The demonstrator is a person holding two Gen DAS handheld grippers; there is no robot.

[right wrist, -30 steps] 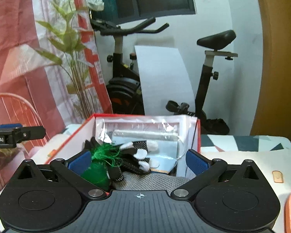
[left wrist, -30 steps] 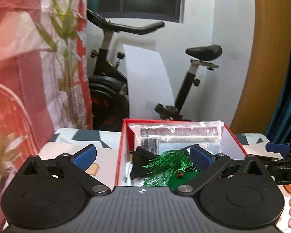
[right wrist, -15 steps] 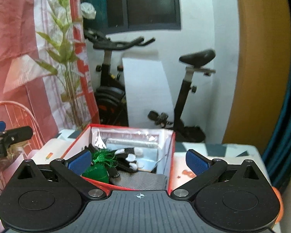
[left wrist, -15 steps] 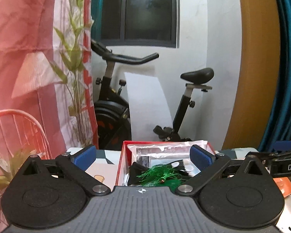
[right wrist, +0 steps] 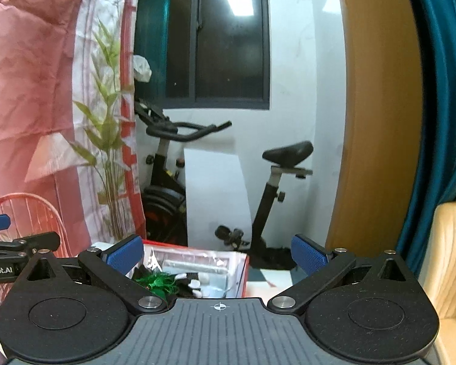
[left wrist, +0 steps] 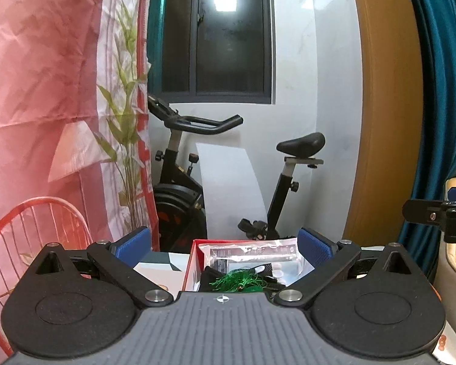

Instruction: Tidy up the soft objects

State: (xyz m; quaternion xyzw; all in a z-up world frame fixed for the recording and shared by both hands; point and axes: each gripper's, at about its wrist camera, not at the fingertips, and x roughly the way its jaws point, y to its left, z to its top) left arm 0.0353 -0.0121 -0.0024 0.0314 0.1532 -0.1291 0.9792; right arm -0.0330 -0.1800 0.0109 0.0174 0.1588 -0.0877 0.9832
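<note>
A red box (left wrist: 188,269) sits low and far ahead, holding a green tinsel tuft (left wrist: 238,279), black-and-white gloves (left wrist: 266,269) and clear plastic packets (left wrist: 252,249). My left gripper (left wrist: 225,243) hangs open above and behind the box, nothing between its blue pads. In the right wrist view the same red box (right wrist: 244,273) lies left of centre with the green tuft (right wrist: 156,283) inside. My right gripper (right wrist: 217,254) is open and empty too. Each gripper shows at the edge of the other's view.
An exercise bike (left wrist: 197,182) stands behind the table against a white wall. A red wire chair (left wrist: 36,228) and a pink curtain (left wrist: 39,91) are at the left. At the right are a beige chair (right wrist: 450,261) and a teal curtain (right wrist: 440,91). The table top (left wrist: 158,269) is white patterned.
Both grippers have pulled back and risen away from the box, which now looks smaller and lower in both views. Both stayed open and empty.
</note>
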